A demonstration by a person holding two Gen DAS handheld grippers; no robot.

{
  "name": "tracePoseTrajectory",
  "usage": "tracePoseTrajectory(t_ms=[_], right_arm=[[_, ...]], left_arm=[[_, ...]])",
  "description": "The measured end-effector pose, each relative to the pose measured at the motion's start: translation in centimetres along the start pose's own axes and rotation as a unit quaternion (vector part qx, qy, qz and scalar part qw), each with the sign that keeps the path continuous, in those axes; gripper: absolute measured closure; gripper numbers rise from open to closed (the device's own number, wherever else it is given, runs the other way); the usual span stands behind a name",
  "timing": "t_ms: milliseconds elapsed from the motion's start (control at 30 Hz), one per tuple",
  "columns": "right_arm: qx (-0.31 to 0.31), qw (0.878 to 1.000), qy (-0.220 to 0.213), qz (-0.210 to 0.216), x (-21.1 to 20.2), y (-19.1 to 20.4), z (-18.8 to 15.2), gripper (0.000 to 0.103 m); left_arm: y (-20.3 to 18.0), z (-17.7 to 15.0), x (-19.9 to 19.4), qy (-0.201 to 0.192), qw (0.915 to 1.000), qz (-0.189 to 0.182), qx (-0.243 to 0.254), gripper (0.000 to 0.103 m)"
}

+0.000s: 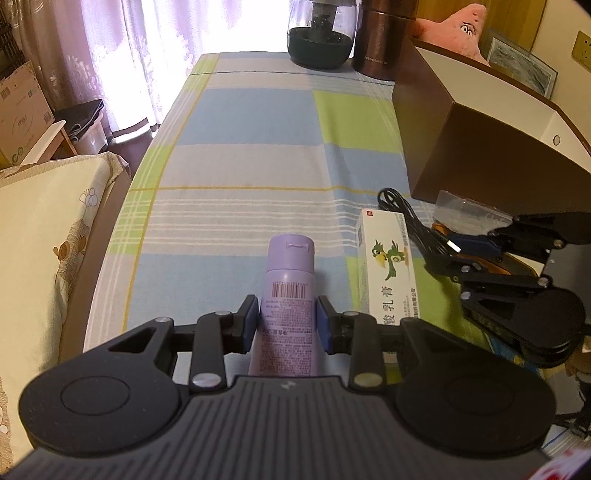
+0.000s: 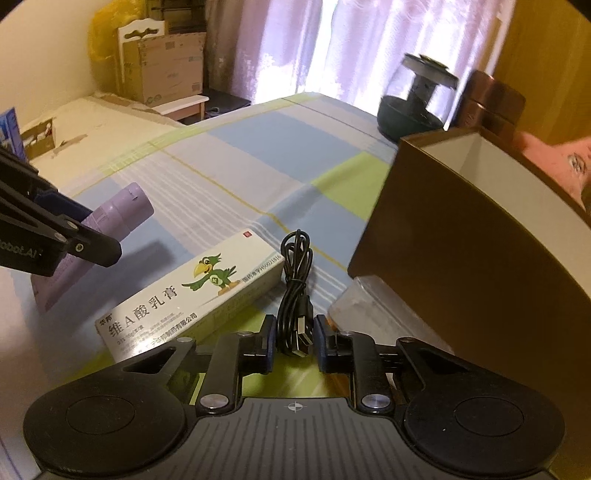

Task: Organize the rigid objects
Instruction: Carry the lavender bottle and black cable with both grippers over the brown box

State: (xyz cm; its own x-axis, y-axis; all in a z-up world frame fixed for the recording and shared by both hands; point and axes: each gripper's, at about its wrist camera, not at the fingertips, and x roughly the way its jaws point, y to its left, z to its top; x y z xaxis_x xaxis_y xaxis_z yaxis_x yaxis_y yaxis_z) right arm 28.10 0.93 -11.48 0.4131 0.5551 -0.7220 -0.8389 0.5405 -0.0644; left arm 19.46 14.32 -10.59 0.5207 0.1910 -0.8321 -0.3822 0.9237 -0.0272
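Purple bottle (image 1: pixel 287 306) is lying between the pads of the left gripper (image 1: pixel 287 320), cap pointing far, body just above or on the checked cloth (image 1: pixel 240 166); the pads are pressing its sides, so the gripper is clamping it, likely for lifting toward the brown box (image 1: pixel 480 122) standing open at far right. Just right of the bottle, the white ointment carton (image 2: pixel 192 299) is resting flat on the cloth. Right of that, the coiled black USB cable (image 2: pixel 295 291) is lying with its plug end between the pads of the right gripper (image 2: pixel 295 341); the pads are standing slightly clear of the cable, so that gripper is reading as spread, not yet gripping. A glass jar (image 1: pixel 320 33) and copper canister (image 1: pixel 384 37) are standing at the far edge, well apart.
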Motion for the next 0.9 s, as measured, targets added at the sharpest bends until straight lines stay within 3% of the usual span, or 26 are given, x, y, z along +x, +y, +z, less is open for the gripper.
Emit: tracePoseTrajectory(t_ms=[300, 900], right_arm=[[0.108, 0.993, 0.009, 0.038, -3.0, -1.9, -0.8, 0.087], [0.144, 0.988, -0.047, 0.042, -10.6, -1.9, -0.9, 0.087]], left_arm=[[-0.7, 0.1, -0.8, -0.010, 0.9999, -0.010, 0.010, 0.075], [-3.5, 1.3, -3.9, -0.045, 0.9976, -0.033, 0.041, 0.074]])
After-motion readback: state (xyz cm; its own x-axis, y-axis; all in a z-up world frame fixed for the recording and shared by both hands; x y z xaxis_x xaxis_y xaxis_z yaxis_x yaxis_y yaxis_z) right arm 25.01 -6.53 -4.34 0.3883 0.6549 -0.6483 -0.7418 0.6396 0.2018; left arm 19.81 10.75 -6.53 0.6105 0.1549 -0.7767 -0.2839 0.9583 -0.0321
